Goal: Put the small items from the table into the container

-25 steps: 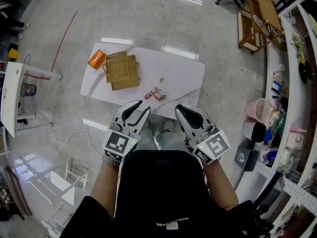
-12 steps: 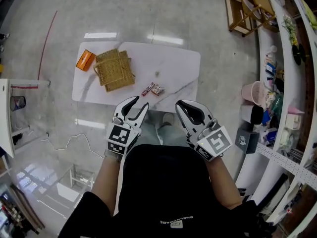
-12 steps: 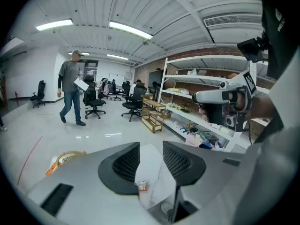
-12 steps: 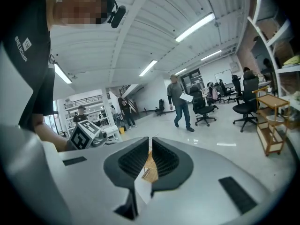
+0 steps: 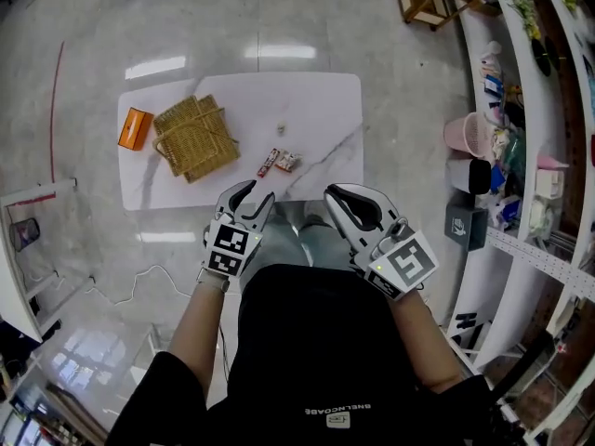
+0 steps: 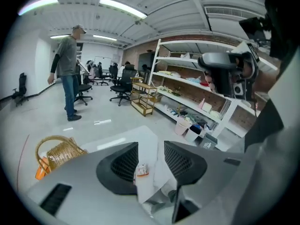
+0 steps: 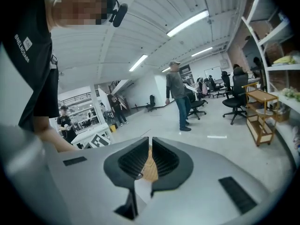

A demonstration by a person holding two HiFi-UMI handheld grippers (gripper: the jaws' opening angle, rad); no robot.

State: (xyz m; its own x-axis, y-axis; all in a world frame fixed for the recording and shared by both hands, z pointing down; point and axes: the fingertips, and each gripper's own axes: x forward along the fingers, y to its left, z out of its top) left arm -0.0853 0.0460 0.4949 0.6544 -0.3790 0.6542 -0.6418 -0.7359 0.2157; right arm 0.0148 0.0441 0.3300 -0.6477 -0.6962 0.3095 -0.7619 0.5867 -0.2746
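Fingers opening and empty on left gripper (image 6: pixel 150 146), nearly closed and empty on right gripper (image 7: pixel 150 142)

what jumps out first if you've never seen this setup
The golden woven wicker basket sits on the left of the white marble-look table, an orange box beside it. Two small snack packets lie near the table's front edge. Nearest the camera, the left tool, jaws opening with nothing between them, and the right tool point toward the table.

Opening, empty fingers (image 6: pixel 119 165) of left gripper (image 6: pixel 151 143); beyond, perhaps a wrapper (image 6: pixel 141 170) on table (image 6: pixel 112 142).
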